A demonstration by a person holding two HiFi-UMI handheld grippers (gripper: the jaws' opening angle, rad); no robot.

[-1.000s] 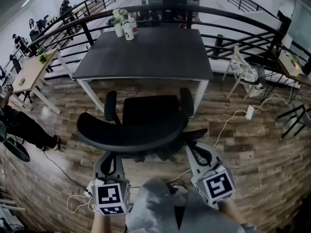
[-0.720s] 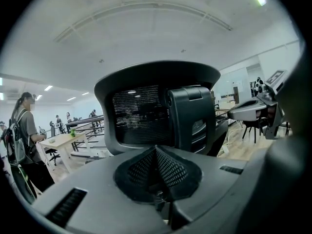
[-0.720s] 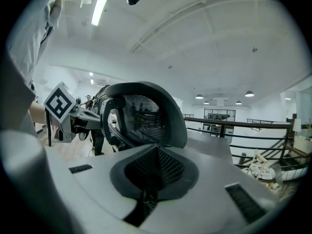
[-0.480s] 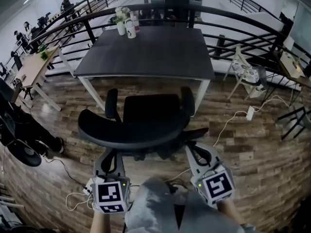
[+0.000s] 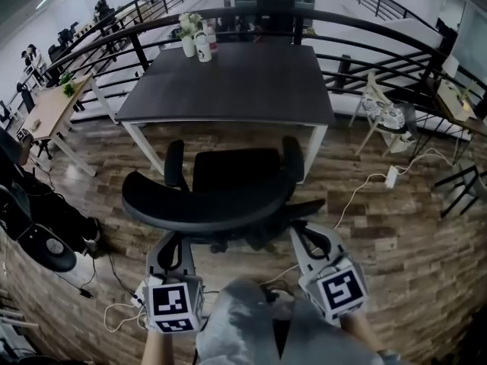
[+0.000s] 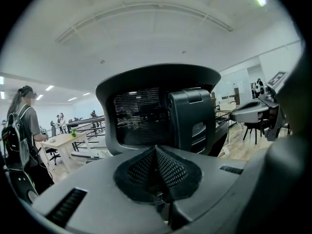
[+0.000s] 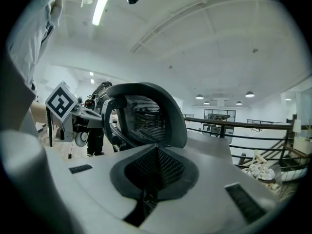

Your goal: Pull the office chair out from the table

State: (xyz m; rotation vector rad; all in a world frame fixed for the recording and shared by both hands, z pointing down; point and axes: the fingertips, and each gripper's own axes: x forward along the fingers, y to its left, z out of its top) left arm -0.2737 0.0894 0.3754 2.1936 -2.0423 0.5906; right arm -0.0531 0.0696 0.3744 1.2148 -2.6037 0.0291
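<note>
Bystander [image 5: 47, 207] shifted, office chair [image 5: 209, 201] beyond left hand-held gripper [image 5: 173, 245], right hand-held gripper [image 5: 306, 236]

Black office chair [image 5: 228, 179] just beside dark table [image 5: 228, 82]

Table: dark square top [image 5: 236, 82] on white legs, standing on the floor beside a black railing [image 5: 358, 33].
On the table, far left corner: white vase with flowers [image 5: 186, 40]; white bottle [image 5: 202, 49] just beside it; something reddish behind them, too small to tell.
Floor: wood planks [image 5: 396, 238] in mixed brown tones.
On the floor, centre: black office chair [image 5: 221, 192], its seat near the table's front edge and its armrests toward the table.
On the floor, right: white cable [image 5: 358, 192] running to a white block [image 5: 392, 176]; pale chair [image 5: 384, 116] near the railing.
On the floor, left: light wood table [image 5: 46, 112] carrying a small green plant [image 5: 68, 90]; round black base [image 5: 52, 251].
On the floor, near left: loose white cords [image 5: 118, 318].
</note>
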